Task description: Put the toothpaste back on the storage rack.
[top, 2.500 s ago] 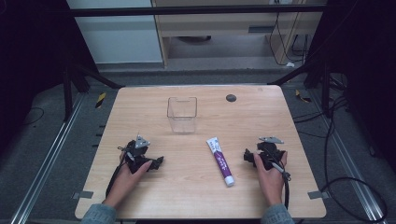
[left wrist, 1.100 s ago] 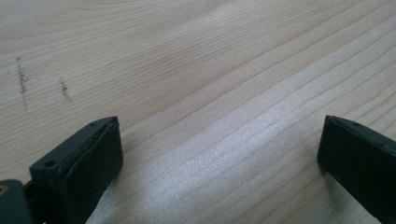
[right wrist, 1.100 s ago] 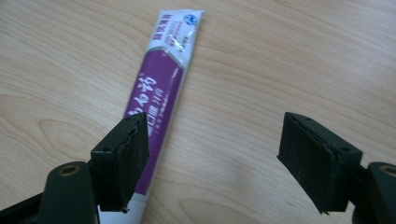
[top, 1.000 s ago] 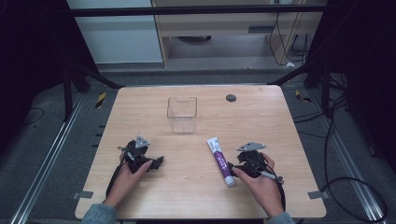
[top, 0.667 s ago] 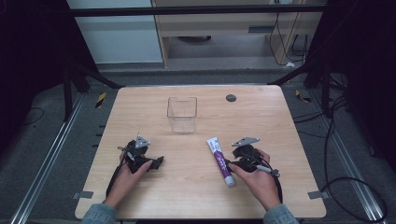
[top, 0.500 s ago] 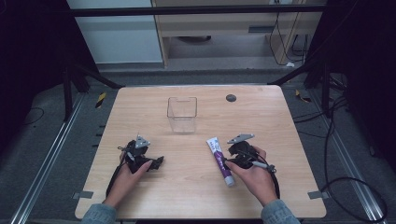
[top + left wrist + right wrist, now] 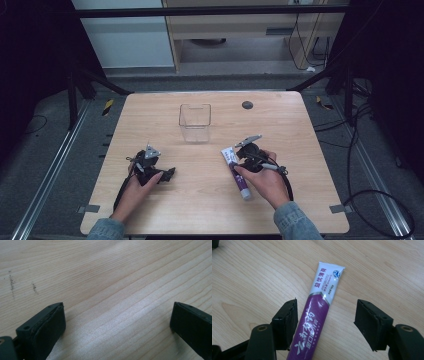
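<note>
1. In the right gripper view we see the right gripper (image 7: 325, 322) with its jaws astride the toothpaste tube (image 7: 318, 312). They have just been closing. One jaw sits against the tube's purple side, while the other stands clear with bare wood between, so nothing is clamped yet.
2. The tube lies flat on the desk (image 7: 300, 130). Its white crimped end points away from the jaws, and its purple body runs back beneath them.
3. In the high view we find the tube (image 7: 236, 172) right of the desk's middle, lying slantwise, with the right gripper (image 7: 243, 159) over its upper half and the right hand (image 7: 265, 182) behind it.
4. The left gripper (image 7: 117, 322) shows wide jaws over bare wood, holding nothing. In the high view it (image 7: 167, 174) rests on the desk at the near left, well apart from the tube.
5. A clear plastic box (image 7: 195, 121) stands upright beyond both grippers, near the desk's middle. A small dark disc (image 7: 247, 104) lies near the far edge.
</note>
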